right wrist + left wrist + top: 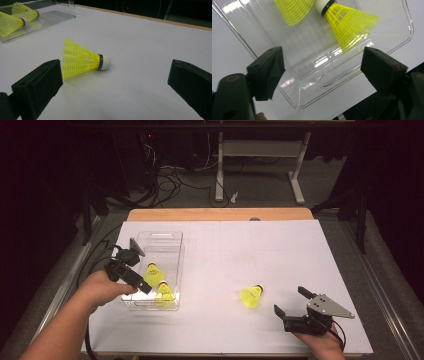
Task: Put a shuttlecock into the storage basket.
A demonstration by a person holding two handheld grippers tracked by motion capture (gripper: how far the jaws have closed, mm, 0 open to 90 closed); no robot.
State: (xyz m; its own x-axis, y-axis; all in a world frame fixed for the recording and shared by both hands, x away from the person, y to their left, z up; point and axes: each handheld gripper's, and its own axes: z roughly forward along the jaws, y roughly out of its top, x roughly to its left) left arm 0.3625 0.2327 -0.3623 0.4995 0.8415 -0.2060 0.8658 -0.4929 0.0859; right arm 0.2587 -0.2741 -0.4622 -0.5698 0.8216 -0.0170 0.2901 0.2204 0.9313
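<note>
Hands are holding two black, blocky grippers over a matte white table (300, 250). Nearest, the right gripper (291, 301) is resting with jaws spread wide and empty, facing a yellow shuttlecock (251, 296) lying on its side just ahead, its mesh skirt flaring from a rounded white cork. Farther left, the left gripper (146, 281) is hovering with jaws parted, gripping nothing, over a clear, glossy plastic bin (165, 238) where two more shuttlecocks (152, 273) are lying.

Yellow shuttlecocks (251, 296), white table (240, 250)
</note>
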